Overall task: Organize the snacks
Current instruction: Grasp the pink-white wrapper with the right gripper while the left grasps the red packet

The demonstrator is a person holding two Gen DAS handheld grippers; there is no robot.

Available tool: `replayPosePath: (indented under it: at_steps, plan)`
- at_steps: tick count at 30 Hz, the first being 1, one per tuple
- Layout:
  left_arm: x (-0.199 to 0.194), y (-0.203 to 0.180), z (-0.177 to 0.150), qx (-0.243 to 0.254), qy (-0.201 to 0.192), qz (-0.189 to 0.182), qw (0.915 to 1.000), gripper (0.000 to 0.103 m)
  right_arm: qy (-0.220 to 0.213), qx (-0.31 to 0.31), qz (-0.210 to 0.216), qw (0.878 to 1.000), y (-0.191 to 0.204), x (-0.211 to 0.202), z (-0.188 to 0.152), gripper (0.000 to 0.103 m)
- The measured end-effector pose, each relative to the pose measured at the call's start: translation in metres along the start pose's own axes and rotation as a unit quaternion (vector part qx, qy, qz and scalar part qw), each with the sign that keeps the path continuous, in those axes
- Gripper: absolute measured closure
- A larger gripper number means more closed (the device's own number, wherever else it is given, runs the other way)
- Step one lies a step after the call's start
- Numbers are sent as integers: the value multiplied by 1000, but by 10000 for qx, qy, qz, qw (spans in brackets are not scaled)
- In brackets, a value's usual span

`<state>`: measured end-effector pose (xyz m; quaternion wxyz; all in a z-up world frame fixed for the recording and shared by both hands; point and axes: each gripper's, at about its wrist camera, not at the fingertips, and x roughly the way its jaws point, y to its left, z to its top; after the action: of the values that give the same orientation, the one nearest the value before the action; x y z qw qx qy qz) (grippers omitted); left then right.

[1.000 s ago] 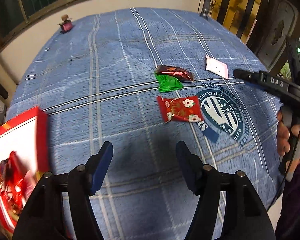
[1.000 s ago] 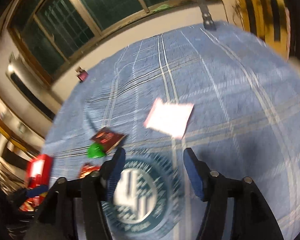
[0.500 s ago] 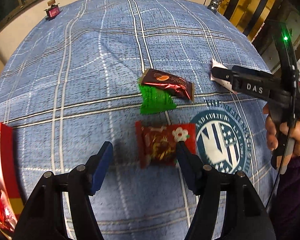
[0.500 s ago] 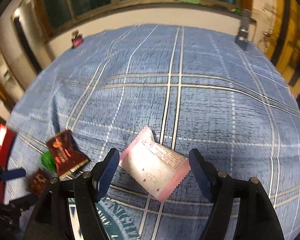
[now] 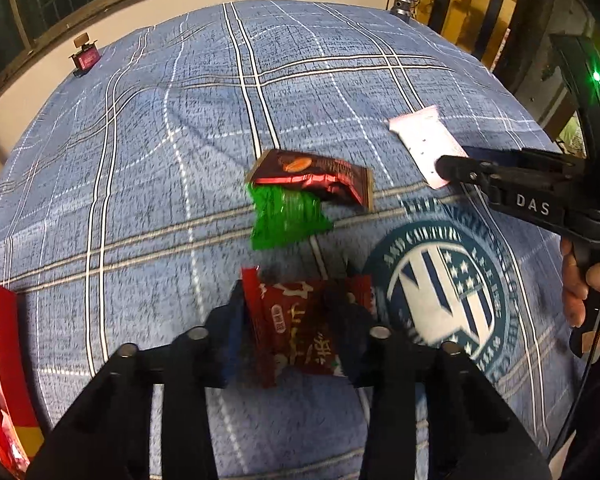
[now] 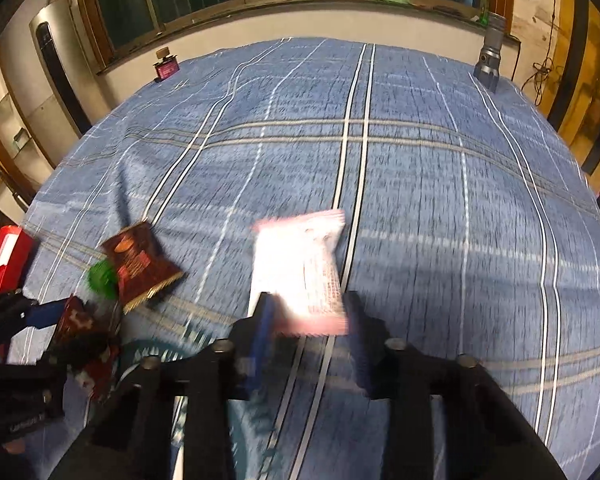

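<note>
A red snack packet (image 5: 296, 336) lies crumpled between the fingers of my left gripper (image 5: 292, 300); the jaws are closing and the pads press on its sides. My right gripper (image 6: 309, 304) is also closing, and its pads pinch the near end of a pink-white packet (image 6: 300, 256). That gripper (image 5: 454, 160) shows at the right of the left wrist view, over the pink-white packet (image 5: 420, 140). A dark brown packet (image 5: 312, 178) lies partly over a green one (image 5: 288, 216), both loose on the cloth. A red box (image 5: 0, 344) with snacks in it stands at the left edge.
A blue plaid cloth (image 6: 420, 184) covers the table, with a round emblem (image 5: 444, 292) near the front. A grey flashlight (image 6: 490, 56) and a small pink object (image 6: 166, 66) stand at the far edge. A person's hand (image 5: 580, 284) holds the right gripper's handle.
Both grippers came forward and down and narrowed their jaws: the left onto the red packet, the right onto the pink-white packet, which now stands tilted up between its fingers.
</note>
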<state>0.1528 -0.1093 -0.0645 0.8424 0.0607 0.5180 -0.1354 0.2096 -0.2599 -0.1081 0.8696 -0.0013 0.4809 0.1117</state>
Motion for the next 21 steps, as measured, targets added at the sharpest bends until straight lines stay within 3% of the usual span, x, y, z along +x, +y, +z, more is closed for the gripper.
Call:
replayPosePath:
  at_steps: [5,11,16,17,18,20,21]
  plan:
    - [-17,7,-26,137,-21,229,9996,74,163,110,142,9997,11,-16,-26,95]
    - [-43,26,-78,352,-62,447,9984,73,357,336,490,9976,20,-36,-59,96]
    - [-58,43,-105,234,-40,323,9992,73,227,598,439,9970,20,-49,-67,91]
    - [-58,44,-106,204,-50,299,9993,73,161,672,352,9970,19,-50,-61,83]
    - [-58,44,-107,198,-82,259,9994,73,139,746,333,9966,19,-49,-57,69]
    - [-56,46,-105,115,-78,217,9997,72,68,888,216,9958,20,-44,-44,53]
    - [-55,46,-104,109,-87,205,9997,72,-12,892,19,9960,24,-40,-34,52]
